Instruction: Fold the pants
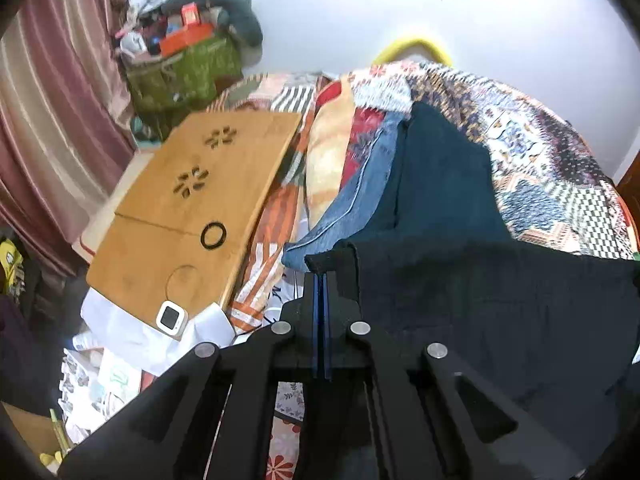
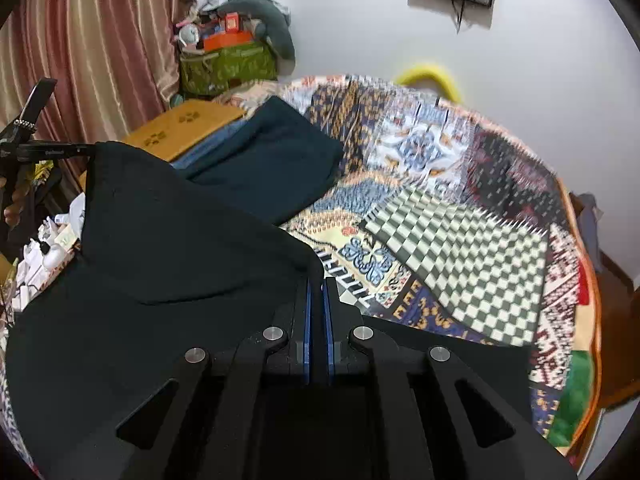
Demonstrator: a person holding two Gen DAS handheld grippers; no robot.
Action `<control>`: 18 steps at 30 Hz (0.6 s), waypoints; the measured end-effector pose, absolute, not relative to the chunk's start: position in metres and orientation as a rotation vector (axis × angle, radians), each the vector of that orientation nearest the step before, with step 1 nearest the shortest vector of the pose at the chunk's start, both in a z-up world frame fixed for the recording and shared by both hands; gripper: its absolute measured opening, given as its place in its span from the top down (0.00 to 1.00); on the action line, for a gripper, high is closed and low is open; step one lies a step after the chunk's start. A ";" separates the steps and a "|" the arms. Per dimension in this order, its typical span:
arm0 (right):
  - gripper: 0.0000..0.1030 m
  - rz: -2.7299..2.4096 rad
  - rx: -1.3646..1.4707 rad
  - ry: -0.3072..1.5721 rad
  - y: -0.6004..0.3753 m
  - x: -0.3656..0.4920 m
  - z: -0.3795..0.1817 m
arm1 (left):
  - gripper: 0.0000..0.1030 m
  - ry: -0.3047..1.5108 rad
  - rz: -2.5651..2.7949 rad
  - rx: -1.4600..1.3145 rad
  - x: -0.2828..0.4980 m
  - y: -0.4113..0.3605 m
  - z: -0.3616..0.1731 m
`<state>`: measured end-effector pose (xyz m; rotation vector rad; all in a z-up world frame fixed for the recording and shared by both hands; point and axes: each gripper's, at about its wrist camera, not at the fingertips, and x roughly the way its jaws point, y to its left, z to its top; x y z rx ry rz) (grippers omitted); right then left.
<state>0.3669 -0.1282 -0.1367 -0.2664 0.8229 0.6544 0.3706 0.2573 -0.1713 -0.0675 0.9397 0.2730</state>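
Observation:
Black pants hang lifted over the bed, stretched between both grippers. In the left wrist view my left gripper is shut on one top corner of the cloth, which folds over the fingertips. The right wrist view shows my right gripper shut on the other corner, with the black pants spreading away to the left. At their far corner the left gripper shows from the side. The lower part of the pants is hidden behind the gripper bodies.
A patterned bedspread covers the bed. Folded dark teal cloth and blue jeans lie beyond the pants. A wooden lap table with a small white device sits left. Curtains and a green bag stand behind.

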 end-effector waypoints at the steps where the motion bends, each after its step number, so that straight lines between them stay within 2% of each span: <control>1: 0.95 0.657 -0.271 0.814 -0.128 0.360 -0.134 | 0.99 0.930 0.266 -0.068 0.364 0.253 -0.167; 18: 0.96 0.716 -0.241 0.800 -0.152 0.235 -0.120 | 0.99 0.905 0.256 -0.097 0.208 0.252 -0.161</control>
